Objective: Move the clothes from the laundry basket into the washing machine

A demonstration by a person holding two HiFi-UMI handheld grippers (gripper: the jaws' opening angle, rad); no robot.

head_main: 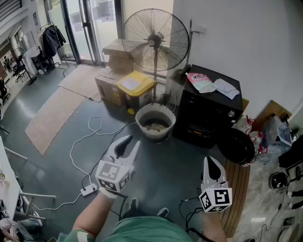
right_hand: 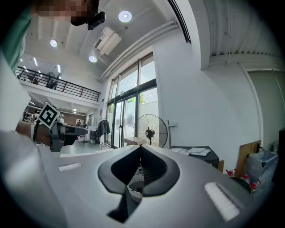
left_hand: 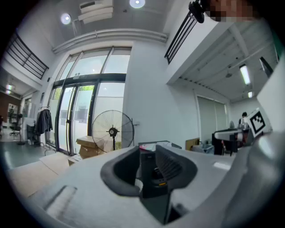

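Only in the head view: power strip [head_main: 89, 190] on the floor, yellow-lidded box [head_main: 136, 85], laundry basket [head_main: 142, 116] below the fan [head_main: 155, 40], brownish clothes [head_main: 154, 125] inside, just left of the black washing machine [head_main: 208, 111], its door [head_main: 235, 146] swung open. Only in the gripper views: ceiling lights [left_hand: 137, 3], balcony railing [right_hand: 58, 84]. Left tool [head_main: 134, 140] held level, closed down to a thin slit, gripping nothing. Right tool [right_hand: 139, 149] pinched fully closed, tips meeting, likewise empty. Printed pouch [head_main: 200, 81] on the machine's top, lettering too small to read.
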